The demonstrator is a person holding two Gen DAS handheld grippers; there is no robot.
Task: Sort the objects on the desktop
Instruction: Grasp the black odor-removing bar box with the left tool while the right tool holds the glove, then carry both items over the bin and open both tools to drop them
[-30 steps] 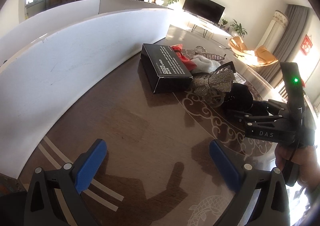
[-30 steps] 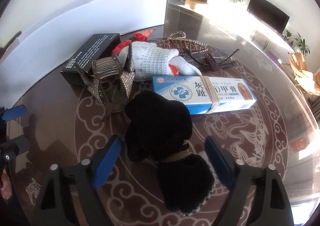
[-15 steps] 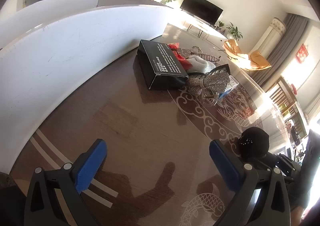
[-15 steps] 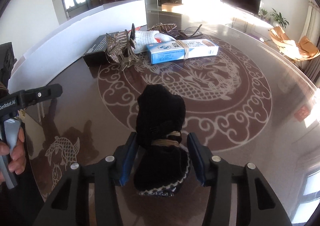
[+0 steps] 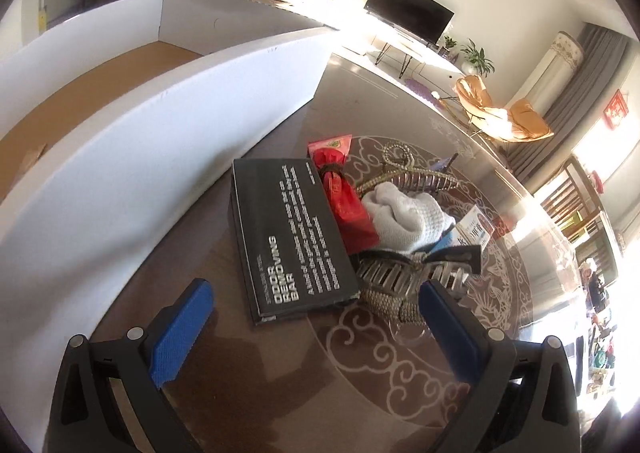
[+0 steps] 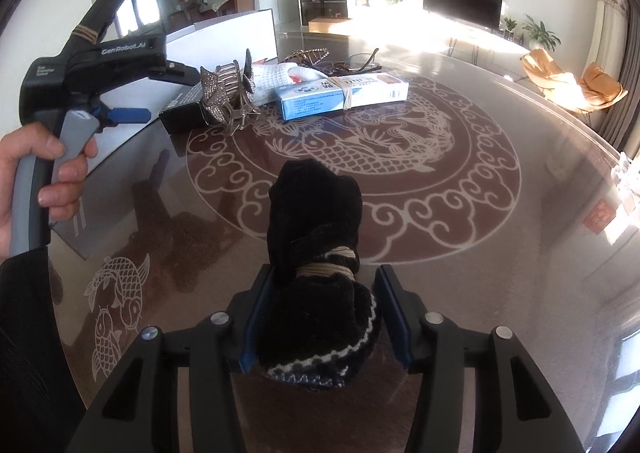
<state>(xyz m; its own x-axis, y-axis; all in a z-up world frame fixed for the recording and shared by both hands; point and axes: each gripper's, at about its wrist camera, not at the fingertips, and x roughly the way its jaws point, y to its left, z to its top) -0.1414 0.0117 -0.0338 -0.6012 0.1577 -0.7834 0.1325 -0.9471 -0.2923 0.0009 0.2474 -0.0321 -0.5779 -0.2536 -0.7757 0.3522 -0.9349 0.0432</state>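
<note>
A black sock bundle [image 6: 316,221] tied with a tan band sits between the blue pads of my right gripper [image 6: 324,285], which is shut on it above the glass table, apart from the pile. My left gripper [image 5: 314,293] is open and holds nothing; it also shows at the left of the right wrist view, in a hand. Just beyond its pads lies a black box [image 5: 288,237] lettered "ODOR REMOVING BAR". Beside that box are a rhinestone hair clip [image 5: 400,281], a red packet [image 5: 344,197] and a white knitted glove [image 5: 404,217]. A blue-and-white medicine box [image 6: 344,91] lies behind them.
A large white cardboard box [image 5: 160,141] with a brown floor stands along the table's left side, open at the top. A brown claw clip [image 5: 404,177] and dark cords lie at the back of the pile. The patterned glass table [image 6: 460,213] drops off at the right.
My right gripper shut on the black sock bundle and carried it away from the pile. My left gripper moved up to the pile, so the black box now lies right at its fingers.
</note>
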